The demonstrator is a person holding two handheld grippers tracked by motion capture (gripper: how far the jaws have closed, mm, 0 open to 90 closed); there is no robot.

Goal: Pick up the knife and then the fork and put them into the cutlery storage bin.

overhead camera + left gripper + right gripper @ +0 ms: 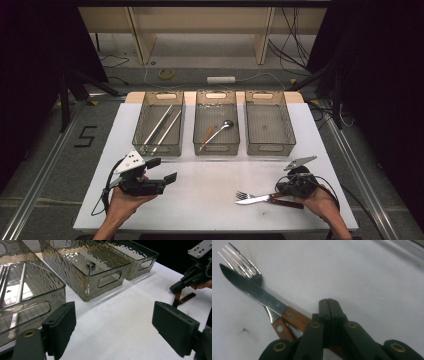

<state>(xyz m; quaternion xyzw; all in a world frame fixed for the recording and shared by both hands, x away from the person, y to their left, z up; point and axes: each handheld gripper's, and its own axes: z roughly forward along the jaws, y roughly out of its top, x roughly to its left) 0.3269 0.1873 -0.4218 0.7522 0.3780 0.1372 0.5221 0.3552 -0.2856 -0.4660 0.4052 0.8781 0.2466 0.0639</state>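
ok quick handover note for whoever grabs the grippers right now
Left gripper: jaws open, nothing between them, hovering at the near left of the table.
Right gripper: jaws shut, down at the wooden handles of the knife and fork; whether it grips one I cannot tell.
Knife lies across the fork on the table, near right.
Done: left bin holds long utensils, middle bin a spoon and one more piece.
Left: likely knife and fork into bins; right bin looks empty.

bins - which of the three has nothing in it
The right-hand bin, nearest the right gripper. The left bin holds long metal rods and the middle bin a spoon with a small wooden piece.
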